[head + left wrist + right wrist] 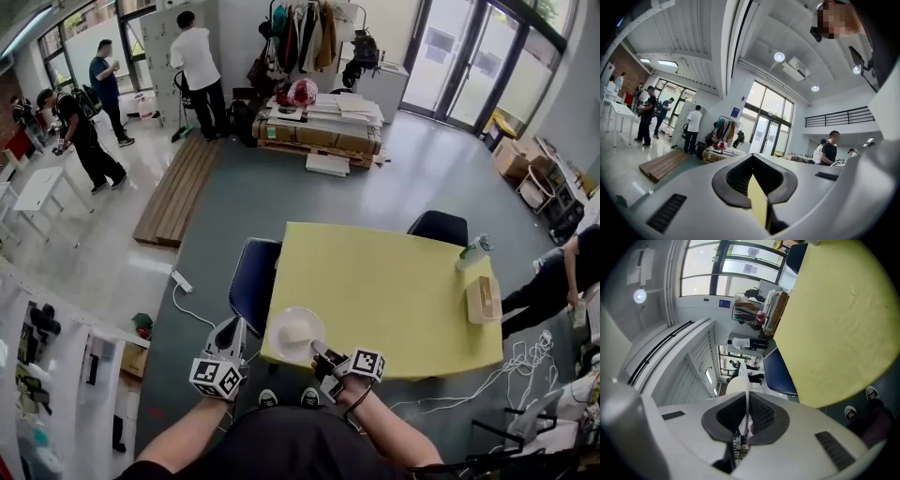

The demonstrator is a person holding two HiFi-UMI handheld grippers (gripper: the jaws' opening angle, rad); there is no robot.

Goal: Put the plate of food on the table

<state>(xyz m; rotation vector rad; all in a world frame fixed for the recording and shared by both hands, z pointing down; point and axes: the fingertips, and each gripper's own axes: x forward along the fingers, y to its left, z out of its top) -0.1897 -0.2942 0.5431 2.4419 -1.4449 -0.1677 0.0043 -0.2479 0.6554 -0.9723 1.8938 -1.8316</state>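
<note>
A white plate with a pale piece of food sits over the near left corner of the yellow table. My right gripper is shut on the plate's near rim. In the right gripper view the plate shows edge-on between the black pads, at my right gripper, with the yellow table beyond. My left gripper hangs left of the table corner, holding nothing. In its own view the left gripper has its jaws together, with a thin yellow sliver between them.
A blue chair stands at the table's left side and a dark chair at the far side. A wooden box and a bottle stand at the table's right end. A person sits right. Cables lie on the floor.
</note>
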